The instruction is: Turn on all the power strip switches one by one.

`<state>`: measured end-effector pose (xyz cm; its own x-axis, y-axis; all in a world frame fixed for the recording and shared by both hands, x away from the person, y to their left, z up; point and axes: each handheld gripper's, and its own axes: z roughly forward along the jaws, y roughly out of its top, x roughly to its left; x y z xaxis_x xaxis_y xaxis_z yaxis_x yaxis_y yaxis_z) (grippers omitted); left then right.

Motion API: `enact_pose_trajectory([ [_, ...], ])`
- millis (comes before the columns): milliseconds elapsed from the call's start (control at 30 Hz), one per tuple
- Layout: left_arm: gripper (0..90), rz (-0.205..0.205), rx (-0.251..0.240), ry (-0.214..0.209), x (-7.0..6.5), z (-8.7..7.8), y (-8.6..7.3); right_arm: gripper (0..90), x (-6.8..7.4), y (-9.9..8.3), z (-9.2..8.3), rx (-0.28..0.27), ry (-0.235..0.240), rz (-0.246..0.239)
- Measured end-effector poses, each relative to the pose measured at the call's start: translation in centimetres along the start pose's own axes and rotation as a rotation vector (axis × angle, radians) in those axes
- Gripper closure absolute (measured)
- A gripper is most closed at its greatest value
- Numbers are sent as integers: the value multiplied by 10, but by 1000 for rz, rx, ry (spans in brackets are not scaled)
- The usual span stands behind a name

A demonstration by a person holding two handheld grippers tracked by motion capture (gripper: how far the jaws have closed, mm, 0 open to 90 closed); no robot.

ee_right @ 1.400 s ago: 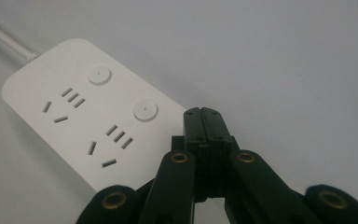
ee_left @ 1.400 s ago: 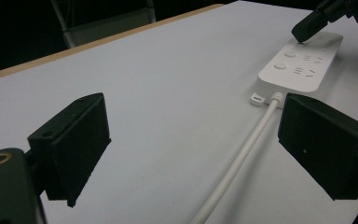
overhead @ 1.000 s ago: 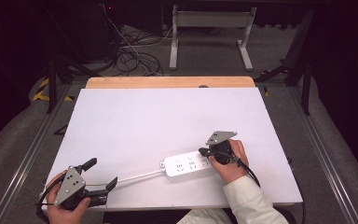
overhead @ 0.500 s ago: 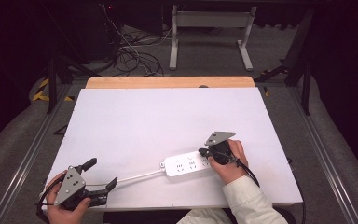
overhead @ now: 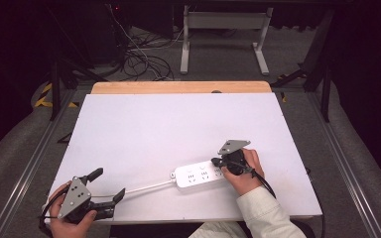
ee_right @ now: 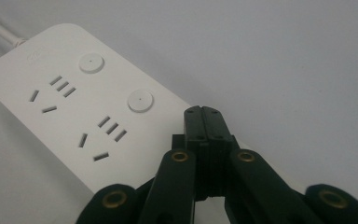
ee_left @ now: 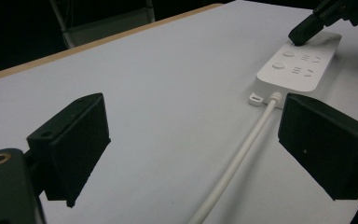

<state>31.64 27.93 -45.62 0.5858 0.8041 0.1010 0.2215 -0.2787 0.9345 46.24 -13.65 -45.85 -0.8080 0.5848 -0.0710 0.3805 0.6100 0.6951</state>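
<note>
Nothing moved: right hand-held gripper point(overhead: 220, 163) clenched, tips on power strip point(overhead: 198, 174); left hand-held gripper point(overhead: 108, 185) released astride cord point(ee_left: 242, 154).

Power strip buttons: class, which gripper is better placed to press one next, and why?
Right. The right gripper, jaws shut, has its tip on the power strip beside its round buttons. The left gripper is open at the table's near corner, astride the cord.

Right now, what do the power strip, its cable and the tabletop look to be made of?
Power strip: likely hard white plastic, smooth matte, moulded round buttons and slots. Cable: apparently white rubbery sheathing, smooth and round. Table: white matte sheet, material unclear, with a wood-toned strip along its far edge.
</note>
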Motion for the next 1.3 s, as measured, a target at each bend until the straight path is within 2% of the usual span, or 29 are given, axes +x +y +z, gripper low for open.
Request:
enact_pose_trajectory([
  [167,92,-1,-1,4,1,0,0,900,1,1,0,2,-8,-2],
  [233,93,-4,-1,4,1,0,0,900,5,0,-2,-38,-39,-27],
  [267,93,1,2,3,1,0,0,900,5,0,-2,-38,-39,-27],
  [300,92,-1,3,2,2,1,0,900,7,2,-4,-69,-29,-37],
  [333,92,1,6,2,2,1,-1,900,8,8,-13,-130,-18,-29],
  [400,93,-11,6,1,2,2,-1,900,8,12,-21,-158,-37,-31],
  [533,93,-6,3,4,2,1,-1,900,14,15,-26,-157,-23,-37],
  [900,92,-3,9,4,2,1,-1,900,17,20,-26,-157,-4,-44],
  [1000,92,-10,7,3,1,1,-1,900,18,22,-23,-160,13,-40],
  [1067,92,0,6,4,1,1,-1,900,20,23,-19,-153,28,-40],
  [1300,92,-10,5,2,1,1,-1,900,23,24,-5,-105,52,-38],
])
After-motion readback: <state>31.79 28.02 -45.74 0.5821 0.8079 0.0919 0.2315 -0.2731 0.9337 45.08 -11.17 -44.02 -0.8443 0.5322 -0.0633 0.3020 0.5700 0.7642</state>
